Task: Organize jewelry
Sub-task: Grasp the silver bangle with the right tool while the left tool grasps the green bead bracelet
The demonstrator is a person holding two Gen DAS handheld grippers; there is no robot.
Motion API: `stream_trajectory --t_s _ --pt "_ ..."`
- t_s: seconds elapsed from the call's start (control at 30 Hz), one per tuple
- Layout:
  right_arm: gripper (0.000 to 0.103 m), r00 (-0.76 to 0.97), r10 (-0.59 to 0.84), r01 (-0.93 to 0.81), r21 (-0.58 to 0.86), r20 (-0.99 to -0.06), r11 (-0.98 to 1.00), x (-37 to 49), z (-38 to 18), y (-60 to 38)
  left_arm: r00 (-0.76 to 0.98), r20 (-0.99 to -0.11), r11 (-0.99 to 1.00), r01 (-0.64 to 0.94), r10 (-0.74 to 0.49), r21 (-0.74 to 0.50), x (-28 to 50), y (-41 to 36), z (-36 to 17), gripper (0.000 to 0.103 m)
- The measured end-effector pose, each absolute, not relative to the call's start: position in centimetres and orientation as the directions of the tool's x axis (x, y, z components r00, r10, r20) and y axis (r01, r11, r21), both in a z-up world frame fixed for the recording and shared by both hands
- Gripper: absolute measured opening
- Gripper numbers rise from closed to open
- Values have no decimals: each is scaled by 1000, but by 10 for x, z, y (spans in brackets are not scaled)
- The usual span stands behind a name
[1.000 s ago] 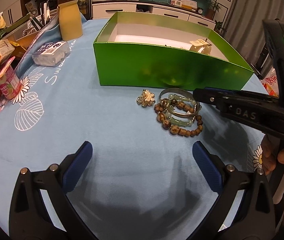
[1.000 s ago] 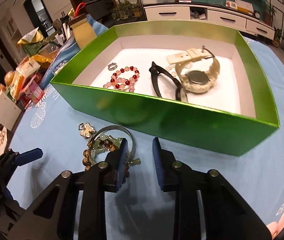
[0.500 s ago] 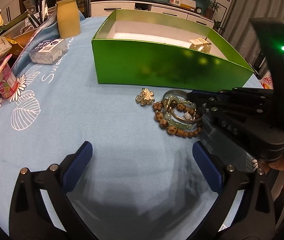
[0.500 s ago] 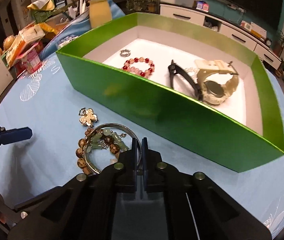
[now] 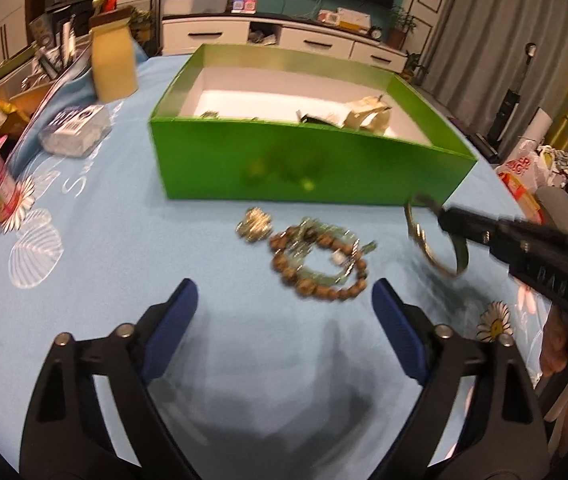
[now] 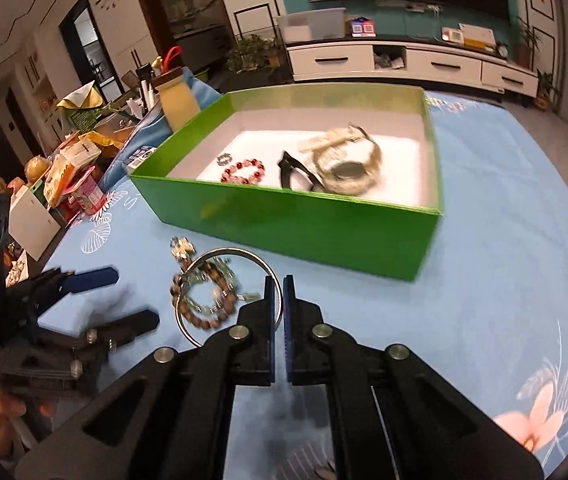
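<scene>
Jewelry lay in two places on the blue floral tablecloth (image 5: pixel 132 240): some already inside the green box (image 6: pixel 295 216) at the far middle of the table, the rest in a small heap on the cloth just in front of its near wall; in the box sat a red bead bracelet (image 6: pixel 244 171), a black band (image 6: pixel 297 172) and a pale watch (image 6: pixel 347 158), with a small ring (image 6: pixel 224 158) beside the red beads. On the cloth a brown bead bracelet (image 5: pixel 315 264) was tangled with a pale green strand (image 5: pixel 323 276), and a little silver flower brooch (image 5: pixel 254 225) rested just left of them. The right gripper (image 6: pixel 278 300) came in low from the right side, tilted down toward the table, its two blue-lined fingers pressed nearly together on the rim of a silver bangle (image 5: pixel 433 240); the bangle hung clear of the cloth, canted on edge, right of the heap and near the box's right corner. The left gripper (image 5: pixel 284 332) was held level at the near edge, pointed toward the heap, its blue pads (image 5: pixel 172 332) spread wide with nothing between them. At the far left stood a yellow jar (image 5: pixel 112 62) amid clutter, and a clear plastic case (image 5: pixel 74 132) lay near it.
</scene>
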State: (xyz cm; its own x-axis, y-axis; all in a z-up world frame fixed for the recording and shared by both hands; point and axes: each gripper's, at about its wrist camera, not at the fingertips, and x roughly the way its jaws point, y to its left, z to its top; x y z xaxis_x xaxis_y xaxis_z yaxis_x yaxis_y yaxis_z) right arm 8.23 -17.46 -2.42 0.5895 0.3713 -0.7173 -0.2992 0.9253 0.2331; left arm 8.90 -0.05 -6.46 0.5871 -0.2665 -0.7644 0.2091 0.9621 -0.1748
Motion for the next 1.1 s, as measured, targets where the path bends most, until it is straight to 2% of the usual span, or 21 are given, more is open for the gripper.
stream_trajectory --t_s 0.03,0.17,0.23,0.33,0.47,0.63,1.03,1.1 --pt "3 590 373 -296 237 -716 925 79 -25 -178 589 -760 960 216 -275 -179 92 -2 -64 76" --pt "3 593 385 -284 264 -707 922 70 -27 -189 596 -742 949 243 -308 -199 104 -9 -62 59" --pt "3 592 392 -283 274 -704 919 69 -27 -191 586 -742 944 249 -326 -218 112 -10 -63 48" --pt "3 597 402 -285 285 -694 915 67 -25 -195 574 -737 932 264 -358 -247 118 -9 -64 40" --pt "3 597 415 -286 301 -687 910 67 -25 -196 554 -752 932 266 -357 -247 127 -11 -70 39" --pt "3 591 421 -286 309 -688 907 70 -28 -196 515 -770 921 292 -378 -257 129 -17 -78 25" --pt "3 591 421 -274 319 -688 907 71 -31 -199 483 -802 930 279 -350 -238 139 -22 -89 25" --pt "3 591 421 -275 319 -688 907 71 -31 -199 480 -805 930 280 -350 -238 141 -22 -89 20"
